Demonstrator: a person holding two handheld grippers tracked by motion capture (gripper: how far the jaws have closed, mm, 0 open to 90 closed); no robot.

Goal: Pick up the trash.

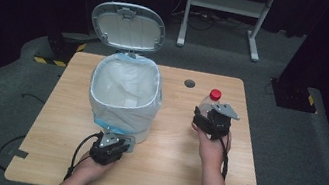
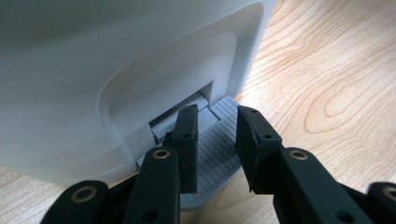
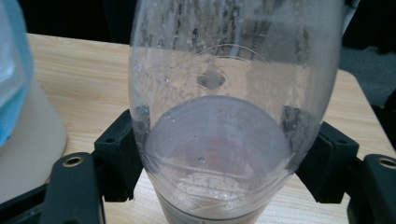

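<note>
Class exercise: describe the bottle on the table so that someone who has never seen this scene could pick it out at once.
On the light wooden table, look right of the white pedal bin lined with a translucent bag. There the clear plastic bottle stands between the right gripper's jaws. Its red screw cap sets it apart.

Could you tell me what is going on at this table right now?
A person works with tongs in each hand. The left tongs press down on the grey pedal of a white bin, whose lid stands open. The right tongs grip a clear bottle with a red cap and a little liquid, upright beside the bin on the wooden table.
</note>
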